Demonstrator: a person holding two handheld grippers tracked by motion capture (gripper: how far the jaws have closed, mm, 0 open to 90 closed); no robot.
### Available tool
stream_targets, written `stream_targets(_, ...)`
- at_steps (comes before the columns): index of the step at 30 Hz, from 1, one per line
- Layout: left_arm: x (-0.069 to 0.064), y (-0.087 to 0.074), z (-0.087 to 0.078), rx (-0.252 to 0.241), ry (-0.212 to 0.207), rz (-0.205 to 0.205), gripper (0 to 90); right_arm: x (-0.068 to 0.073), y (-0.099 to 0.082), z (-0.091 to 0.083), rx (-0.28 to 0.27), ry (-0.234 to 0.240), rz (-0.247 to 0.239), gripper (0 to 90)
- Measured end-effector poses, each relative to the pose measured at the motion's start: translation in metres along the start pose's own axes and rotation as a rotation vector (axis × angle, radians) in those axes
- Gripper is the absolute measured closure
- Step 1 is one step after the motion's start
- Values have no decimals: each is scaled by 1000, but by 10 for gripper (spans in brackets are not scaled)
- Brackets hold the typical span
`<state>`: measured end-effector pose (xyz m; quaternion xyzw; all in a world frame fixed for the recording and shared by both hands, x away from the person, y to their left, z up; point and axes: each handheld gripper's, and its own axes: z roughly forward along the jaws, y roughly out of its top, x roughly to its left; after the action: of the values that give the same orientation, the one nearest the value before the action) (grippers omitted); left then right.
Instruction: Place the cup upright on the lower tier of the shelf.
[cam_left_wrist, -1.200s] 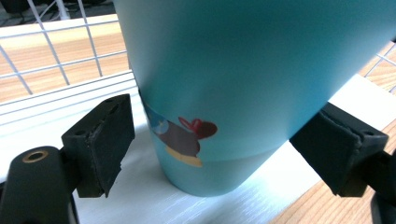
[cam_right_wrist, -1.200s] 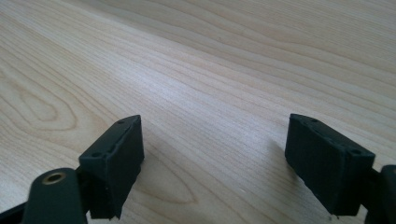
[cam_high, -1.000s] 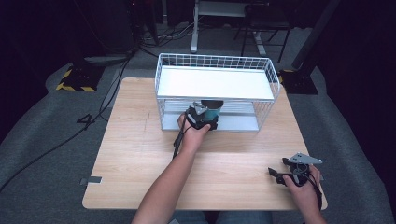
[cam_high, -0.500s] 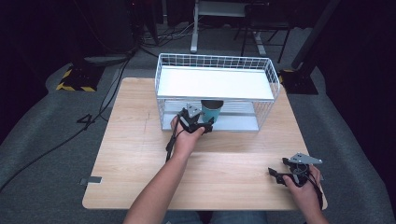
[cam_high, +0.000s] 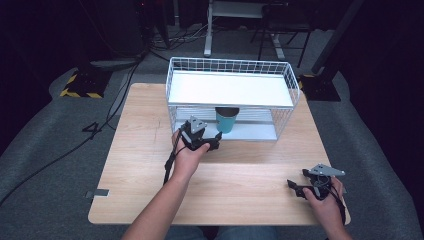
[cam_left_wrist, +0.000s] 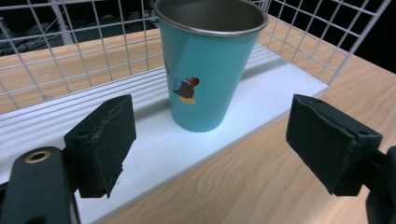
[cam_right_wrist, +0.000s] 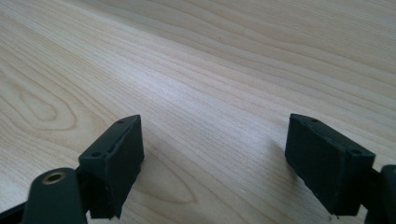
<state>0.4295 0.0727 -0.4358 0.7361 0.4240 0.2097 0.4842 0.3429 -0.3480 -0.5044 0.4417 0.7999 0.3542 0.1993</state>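
Standing upright on rack's (cam_high: 285, 107) lower shelf: cup (cam_left_wrist: 205, 70) | left gripper (cam_high: 202, 141) jaws apart, just narrowed, empty, near cup | right gripper (cam_high: 310, 187) wide, empty | cup likely light, stiff, slick metal; grip mid-wall

The cup (cam_left_wrist: 208, 70) looks like metal: a smooth teal coat outside with a soft sheen, and a dull bare steel rim and inside. The basket (cam_high: 287, 82) is thin white-coated wire, its shelf smooth and white. The worktop (cam_high: 140, 150) is pale, matt, grained wood. The left gripper (cam_left_wrist: 224, 144) has rough, matt black pads.
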Motion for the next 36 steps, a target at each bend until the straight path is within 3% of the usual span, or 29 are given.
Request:
stream_targets(11,-5,-3,-39,-10,-42,34,165,0,0,0,0,0,0,198)
stream_targets(25,-6,-15,-82,17,-91,87,169,0,0,0,0,1,1,198)
stream_targets(36,10,-35,-111,45,-112,95,173,0,0,0,1,1,1,198)
